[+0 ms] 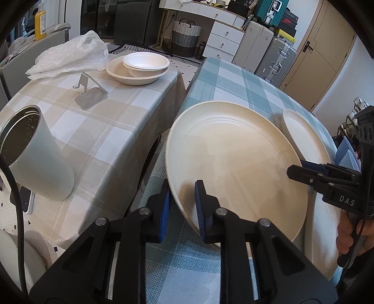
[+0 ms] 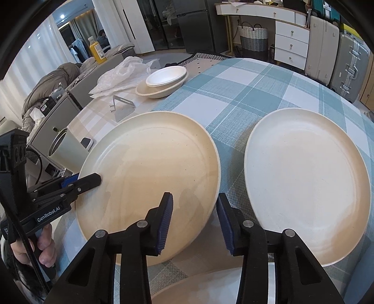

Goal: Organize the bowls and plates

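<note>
Two tables pushed side by side here: one with a blue-green checked cloth (image 2: 245, 93), one with a beige checked cloth (image 1: 105, 131). The room behind is packed with a white drawer unit (image 2: 291, 39), hard-shell suitcases (image 1: 261, 46) and a woven basket (image 1: 185, 35).

On the blue-green cloth sits a big cream plate (image 2: 152, 177), with a second plate (image 2: 308, 187) just beside it to the right. The edge of a third plate (image 2: 198, 287) pokes in at the bottom of the right wrist view, mostly cut off. Over on the beige table there's a stack of bowls (image 1: 140, 67), a crumpled plastic bag (image 1: 70, 56), a metal phone stand (image 1: 91, 93) and a grey cup (image 1: 39, 159). An orange juice bottle (image 1: 40, 19) stands further back.

From the left wrist view the second plate is mostly hidden behind the big one, so it's only a sliver there.

The left gripper (image 1: 182, 205) angles down at the near-left rim of the big plate with its blue pads clamped on that rim. The right gripper (image 2: 194, 222) straddles the plate's right rim, one pad over the plate and one outside it. It's narrowed, but I can't tell whether the pads actually press. A hand (image 2: 35, 247) is wrapped round the left gripper's handle.
</note>
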`<action>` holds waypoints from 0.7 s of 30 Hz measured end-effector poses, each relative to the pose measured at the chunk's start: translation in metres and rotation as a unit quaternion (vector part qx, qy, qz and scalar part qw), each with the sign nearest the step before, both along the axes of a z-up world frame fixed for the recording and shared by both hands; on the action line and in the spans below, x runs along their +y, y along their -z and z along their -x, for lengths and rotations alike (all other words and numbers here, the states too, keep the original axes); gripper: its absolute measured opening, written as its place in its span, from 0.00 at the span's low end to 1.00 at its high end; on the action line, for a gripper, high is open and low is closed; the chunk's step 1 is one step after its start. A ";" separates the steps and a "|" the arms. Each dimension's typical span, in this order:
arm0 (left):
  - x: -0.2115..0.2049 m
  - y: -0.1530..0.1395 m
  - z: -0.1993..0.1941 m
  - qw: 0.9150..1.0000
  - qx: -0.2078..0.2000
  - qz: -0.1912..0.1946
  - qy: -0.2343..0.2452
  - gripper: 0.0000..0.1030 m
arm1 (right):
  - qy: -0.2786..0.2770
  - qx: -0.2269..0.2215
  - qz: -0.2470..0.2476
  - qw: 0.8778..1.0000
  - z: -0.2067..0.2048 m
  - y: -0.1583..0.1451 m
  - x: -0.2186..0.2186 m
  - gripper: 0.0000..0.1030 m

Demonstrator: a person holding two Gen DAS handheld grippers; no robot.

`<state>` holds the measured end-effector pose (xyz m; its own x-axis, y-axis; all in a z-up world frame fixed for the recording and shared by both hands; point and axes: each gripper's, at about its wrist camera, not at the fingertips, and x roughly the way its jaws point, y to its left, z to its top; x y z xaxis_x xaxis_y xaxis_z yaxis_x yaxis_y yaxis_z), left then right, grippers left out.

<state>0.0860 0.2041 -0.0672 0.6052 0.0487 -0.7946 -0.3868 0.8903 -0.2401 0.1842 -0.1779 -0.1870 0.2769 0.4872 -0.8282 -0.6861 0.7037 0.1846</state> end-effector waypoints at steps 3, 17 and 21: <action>0.000 0.000 0.000 1.000 0.000 0.000 0.000 0.15 | 0.002 -0.004 0.001 1.000 0.001 0.000 -0.001 0.33; -0.001 -0.013 0.009 1.000 -0.013 -0.009 -0.003 0.15 | 0.004 -0.024 -0.002 1.000 0.010 -0.009 -0.003 0.31; -0.005 -0.022 0.012 1.000 -0.021 -0.016 -0.001 0.15 | 0.006 -0.031 -0.004 0.999 0.013 -0.016 -0.006 0.31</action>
